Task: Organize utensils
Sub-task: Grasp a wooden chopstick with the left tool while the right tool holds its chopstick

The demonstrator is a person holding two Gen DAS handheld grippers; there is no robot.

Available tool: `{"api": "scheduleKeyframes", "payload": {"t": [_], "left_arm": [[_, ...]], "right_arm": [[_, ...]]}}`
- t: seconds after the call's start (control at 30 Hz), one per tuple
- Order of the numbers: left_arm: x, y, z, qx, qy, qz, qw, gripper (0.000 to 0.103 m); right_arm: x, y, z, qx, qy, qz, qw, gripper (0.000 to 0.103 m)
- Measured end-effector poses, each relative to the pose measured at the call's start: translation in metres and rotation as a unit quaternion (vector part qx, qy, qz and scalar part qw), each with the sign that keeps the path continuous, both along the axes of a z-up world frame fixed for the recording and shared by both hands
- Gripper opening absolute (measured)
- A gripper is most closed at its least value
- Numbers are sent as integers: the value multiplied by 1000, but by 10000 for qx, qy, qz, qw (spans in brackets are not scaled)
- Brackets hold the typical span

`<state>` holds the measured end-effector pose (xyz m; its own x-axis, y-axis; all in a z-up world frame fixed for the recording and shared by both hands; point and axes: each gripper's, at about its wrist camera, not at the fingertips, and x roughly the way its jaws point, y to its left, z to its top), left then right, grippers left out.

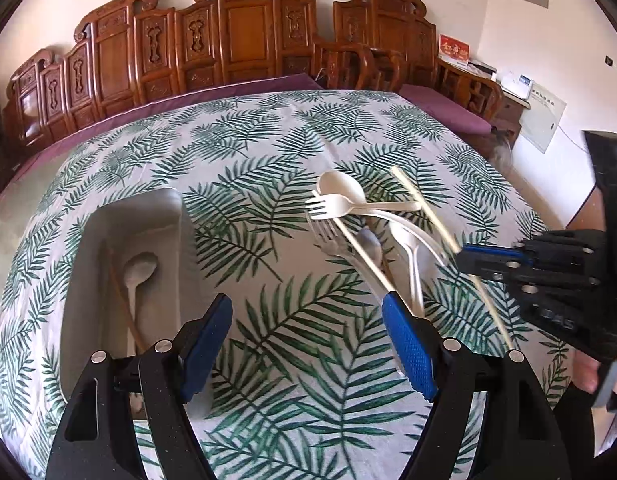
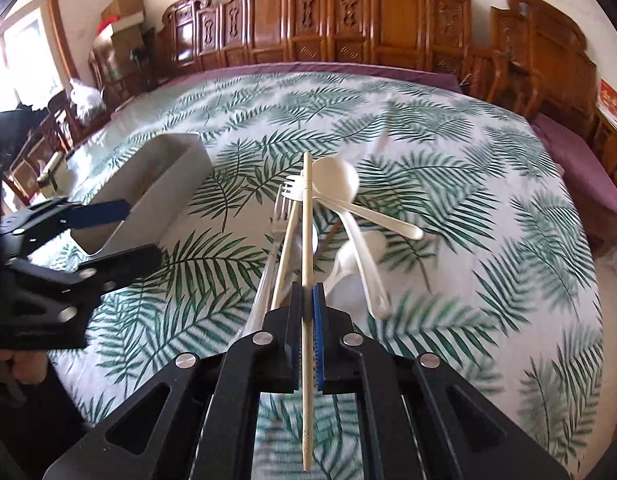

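Right claw (image 2: 307, 300) is pinching one chopstick (image 2: 307, 216) mid-length; left claw (image 1: 308, 344) is hanging wide open, empty. Chopstick's probably swiveling loose before reaching the tray (image 1: 108, 224).

Left wrist view: chopstick (image 1: 428, 208) motion-blurred; its lower part passes behind the right gripper (image 1: 478, 256). Metal spoon (image 1: 370, 244) mostly covered by the plastic utensils (image 1: 348, 200). Tray (image 1: 108, 240) near end hidden by the left gripper (image 1: 306, 344). Right wrist view: bench cloth (image 2: 508, 240) smeared at right; tray interior not readable.
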<state>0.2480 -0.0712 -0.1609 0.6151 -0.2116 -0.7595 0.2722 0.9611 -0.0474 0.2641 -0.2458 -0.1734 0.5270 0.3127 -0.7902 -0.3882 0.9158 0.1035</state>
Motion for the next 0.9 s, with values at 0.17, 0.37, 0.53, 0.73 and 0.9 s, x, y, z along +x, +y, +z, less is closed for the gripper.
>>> {"api": "scheduleKeyframes", "payload": {"t": [0.17,0.37,0.53,0.73,0.9], "left_arm": [[0,-19,-5,139,35,-51,9999,74],[17,-38,-24,10,396,94,9992,64],[33,-55,-34,-18,539,142,9984,47],[52,-71,-49,-75,843,186,9962,23],[62,-74,-54,-85,924,315,9952,16]], "right_arm": [[-18,-23,9,106,-82,-123,9998,6],[-22,-37,8,176,-83,-214,9996,6],[-16,-51,9,347,-61,-387,9986,6],[-13,-63,11,441,-63,-520,9977,6],[-12,-67,13,487,-65,-578,9971,6]]}}
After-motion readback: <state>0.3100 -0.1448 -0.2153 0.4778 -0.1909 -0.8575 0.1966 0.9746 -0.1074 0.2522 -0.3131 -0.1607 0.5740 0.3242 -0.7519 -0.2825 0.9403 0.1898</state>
